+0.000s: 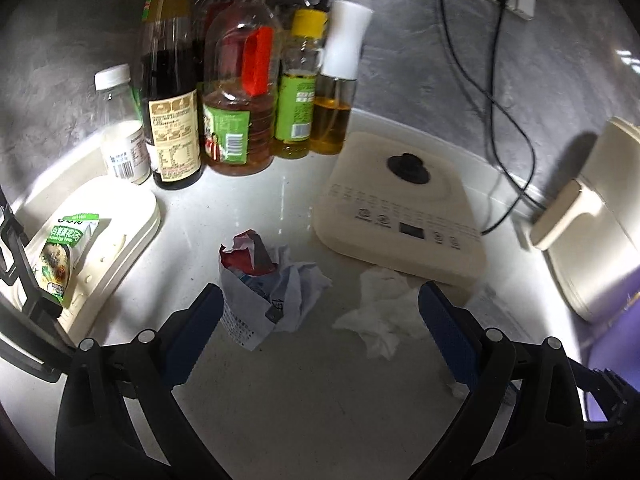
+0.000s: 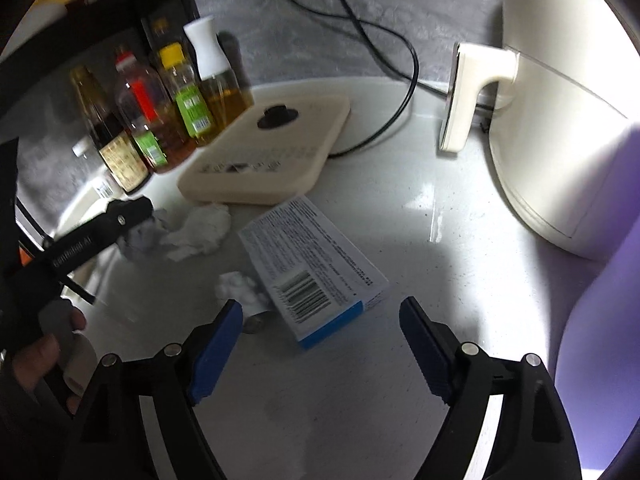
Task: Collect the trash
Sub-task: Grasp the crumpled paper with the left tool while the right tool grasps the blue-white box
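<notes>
A crumpled paper wad with a red wrapper (image 1: 264,280) lies on the white counter (image 1: 304,380), just ahead of my left gripper (image 1: 320,300), which stands open with nothing between its fingers. A crumpled white tissue (image 1: 376,316) lies to its right, in front of the right finger. In the right wrist view my right gripper (image 2: 322,312) is open just above a blue-and-white carton (image 2: 312,268) lying flat. A small tissue ball (image 2: 240,286) and a coin-like disc (image 2: 254,324) sit by its left finger. A larger tissue (image 2: 200,232) lies further left, near the other gripper (image 2: 100,224) held by a hand.
Several oil and sauce bottles (image 1: 236,80) stand at the back against the grey wall. A cream induction plate (image 1: 400,208) sits right of them, with black cables (image 1: 500,128) behind. A cream appliance with a handle (image 2: 540,120) fills the right. A white tray with a green packet (image 1: 68,248) sits left.
</notes>
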Demonstrator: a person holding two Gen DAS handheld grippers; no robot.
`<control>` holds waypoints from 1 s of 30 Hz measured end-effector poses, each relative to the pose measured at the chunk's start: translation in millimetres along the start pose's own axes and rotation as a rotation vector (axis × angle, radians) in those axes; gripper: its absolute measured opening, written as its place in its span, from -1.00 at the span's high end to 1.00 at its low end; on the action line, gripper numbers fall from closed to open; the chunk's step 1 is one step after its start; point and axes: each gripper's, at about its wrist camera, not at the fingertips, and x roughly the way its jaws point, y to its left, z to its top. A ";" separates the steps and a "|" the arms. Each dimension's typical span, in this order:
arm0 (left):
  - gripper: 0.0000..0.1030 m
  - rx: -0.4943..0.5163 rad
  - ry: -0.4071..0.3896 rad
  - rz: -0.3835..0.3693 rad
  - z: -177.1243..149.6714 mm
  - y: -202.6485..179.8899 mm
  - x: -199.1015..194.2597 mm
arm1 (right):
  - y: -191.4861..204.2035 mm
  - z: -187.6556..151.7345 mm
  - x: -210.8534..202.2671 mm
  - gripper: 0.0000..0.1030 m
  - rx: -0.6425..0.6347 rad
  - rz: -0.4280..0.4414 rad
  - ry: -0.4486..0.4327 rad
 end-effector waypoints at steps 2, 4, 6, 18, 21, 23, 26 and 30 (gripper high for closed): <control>-0.88 -0.006 0.006 0.016 -0.2 0.6 5.2 | 0.1 0.9 5.7 -0.54 -0.022 -0.006 0.014; -0.88 -0.006 0.002 0.033 0.1 0.6 10.7 | -0.5 2.2 10.0 -0.56 -0.031 -0.006 0.025; -0.88 0.016 0.008 0.053 0.5 -2.3 16.5 | -1.7 4.0 13.8 -0.56 -0.029 -0.005 0.030; -0.54 -0.058 0.067 0.108 8.4 11.0 41.9 | 1.9 5.7 21.4 -0.36 -0.065 0.030 0.034; 0.07 -0.071 0.090 0.108 8.1 14.2 42.8 | -0.3 4.2 12.8 -0.36 -0.049 0.039 0.017; 0.18 -0.060 0.084 0.089 7.9 12.4 38.3 | -2.6 3.1 6.8 -0.35 -0.037 0.037 0.007; 0.23 -0.043 0.055 0.059 8.9 6.8 23.9 | -5.0 2.7 -4.4 -0.35 -0.025 0.034 -0.015; 0.24 -0.012 0.013 0.012 15.5 -3.6 2.2 | -3.9 5.8 -22.9 -0.34 -0.030 0.023 -0.053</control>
